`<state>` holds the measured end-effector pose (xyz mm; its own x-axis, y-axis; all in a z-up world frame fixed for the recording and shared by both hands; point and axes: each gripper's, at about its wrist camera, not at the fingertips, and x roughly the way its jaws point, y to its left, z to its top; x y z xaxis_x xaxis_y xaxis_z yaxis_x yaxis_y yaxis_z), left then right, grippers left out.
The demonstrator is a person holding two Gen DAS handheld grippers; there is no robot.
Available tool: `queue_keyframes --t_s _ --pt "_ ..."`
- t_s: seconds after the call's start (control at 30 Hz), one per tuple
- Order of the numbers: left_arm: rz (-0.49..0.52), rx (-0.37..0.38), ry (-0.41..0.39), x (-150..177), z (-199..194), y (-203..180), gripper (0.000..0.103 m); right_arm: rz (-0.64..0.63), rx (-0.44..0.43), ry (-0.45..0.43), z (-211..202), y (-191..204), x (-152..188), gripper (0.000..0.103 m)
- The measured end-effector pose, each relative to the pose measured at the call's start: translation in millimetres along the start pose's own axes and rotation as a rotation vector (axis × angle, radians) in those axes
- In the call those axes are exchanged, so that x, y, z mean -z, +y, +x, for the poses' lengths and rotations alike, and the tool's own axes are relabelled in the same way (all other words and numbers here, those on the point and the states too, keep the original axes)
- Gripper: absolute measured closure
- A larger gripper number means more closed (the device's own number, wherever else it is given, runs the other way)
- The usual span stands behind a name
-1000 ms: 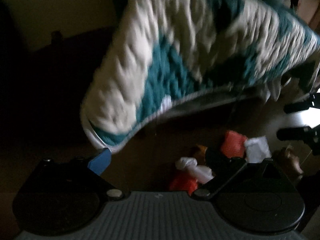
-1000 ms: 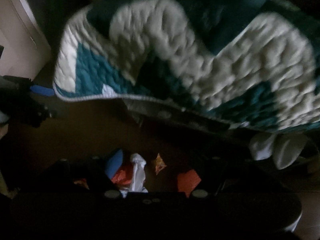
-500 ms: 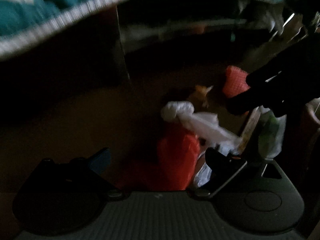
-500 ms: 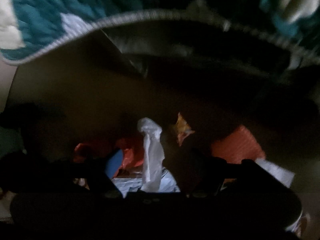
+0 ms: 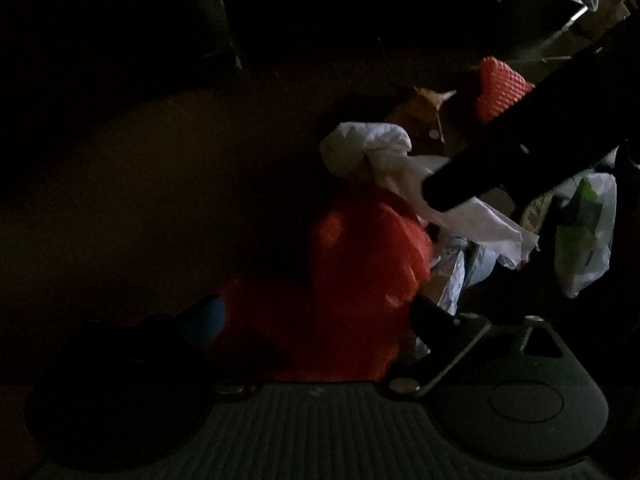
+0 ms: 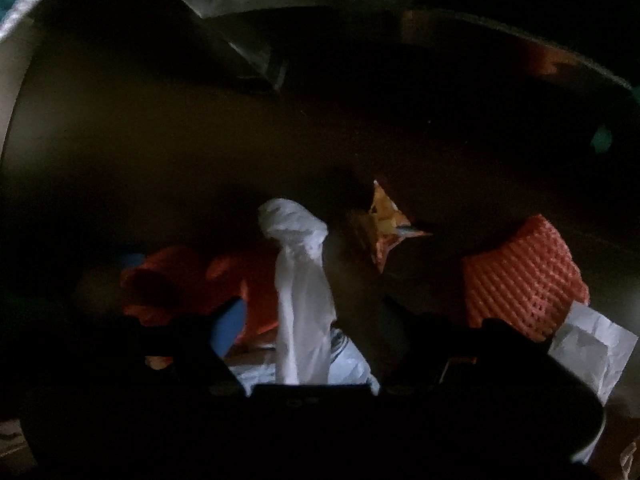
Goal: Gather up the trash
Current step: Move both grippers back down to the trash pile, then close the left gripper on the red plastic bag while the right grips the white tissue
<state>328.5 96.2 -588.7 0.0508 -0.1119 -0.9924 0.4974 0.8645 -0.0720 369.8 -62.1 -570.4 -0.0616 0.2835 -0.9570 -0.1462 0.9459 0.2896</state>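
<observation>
Reaching into a dim space low on the floor, under what looks like a bed frame. Left tool: fingers spread wide, nothing gripped; a red plastic bag lies between them, contact not discernible in the dark. Right tool: fingers also apart, straddling a twisted white plastic bag; not closed on it as far as can be seen. In the left view the right tool's dark finger lies across that white bag.

Trash pile, all on the floor and bunched together:
- red bag, left of the white one
- white bag, knotted end pointing away from the tools
- crumpled silvery-blue wrapper under the white bag
- orange snack wrapper just behind
- orange foam net sleeve to the right, white paper beside it
- clear bag with green contents at far right of the left view

Risks, judged from this layout:
- Thin film is slippery and slack; closing on a loose fold may grab one layer only and the bag slides out on lifting.
- Items overlap, so a pull on the white bag may drag or scatter the wrapper beneath.
- Both tools crowd one pile; fingers could collide.
- Poor light makes depth hard to judge; fingertips may jam into the floor.
</observation>
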Motion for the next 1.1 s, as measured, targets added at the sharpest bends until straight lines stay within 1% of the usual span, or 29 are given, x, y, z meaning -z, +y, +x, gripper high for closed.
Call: queue_keyframes --t_s 0.07,0.1,0.17,0.2,0.23,0.27,0.3,0.33,0.37,0.4,0.47,0.5,0.53,0.57,0.67,0.77,0.83,0.97,1.1 --pt "0.002 0.003 0.011 1 5 -1 0.017 0.011 0.002 0.003 5 0 -2 0.032" --pt "0.001 0.004 0.013 1 6 -2 0.018 0.014 0.0 0.005 8 0 -2 0.033" --pt "-0.007 0.005 0.02 1 9 -1 0.028 0.014 -0.004 0.01 12 1 -3 0.035" --pt "-0.013 0.006 0.025 0 11 -1 0.031 0.013 -0.002 0.012 13 2 -4 0.038" --pt "-0.022 0.007 0.032 0 12 0 0.038 0.015 -0.002 0.017 16 2 -4 0.047" --pt "-0.031 0.008 0.037 0 13 1 0.043 0.018 -0.002 0.025 18 2 -5 0.071" --pt "-0.037 0.008 0.039 0 14 1 0.045 0.024 0.005 0.038 21 1 -5 0.08" --pt "-0.04 0.007 0.039 0 14 2 0.047 0.035 0.01 0.055 24 0 -5 0.087" --pt "-0.041 0.005 0.037 1 14 2 0.052 0.041 0.011 0.066 26 -1 -5 0.087" --pt "-0.044 0.003 0.035 2 14 2 0.056 0.038 0.007 0.065 26 -1 -5 0.09" --pt "-0.053 0.003 0.039 2 13 2 0.07 0.022 0.008 0.06 26 0 -5 0.097" --pt "-0.059 0.006 0.04 3 12 3 0.073 0.018 0.007 0.06 25 0 -4 0.103" --pt "-0.064 0.003 0.037 3 10 2 0.077 0.014 0.004 0.055 22 -1 -3 0.103" --pt "-0.069 0.0 0.031 2 9 1 0.084 0.012 -0.001 0.045 18 -1 -2 0.103" --pt "-0.088 0.0 0.007 3 -1 4 0.088 0.005 -0.012 0.013 3 -3 4 0.103" --pt "-0.119 0.007 -0.011 5 -14 8 0.089 -0.006 -0.006 -0.015 -13 0 8 0.103" --pt "-0.12 0.004 -0.03 7 -27 10 0.09 -0.002 -0.015 -0.042 -28 0 10 0.103" --pt "-0.135 -0.001 -0.065 11 -54 11 0.09 -0.018 -0.025 -0.09 -64 4 17 0.103" --pt "-0.135 -0.014 -0.111 14 -91 11 0.09 -0.037 -0.027 -0.154 -105 18 22 0.103"
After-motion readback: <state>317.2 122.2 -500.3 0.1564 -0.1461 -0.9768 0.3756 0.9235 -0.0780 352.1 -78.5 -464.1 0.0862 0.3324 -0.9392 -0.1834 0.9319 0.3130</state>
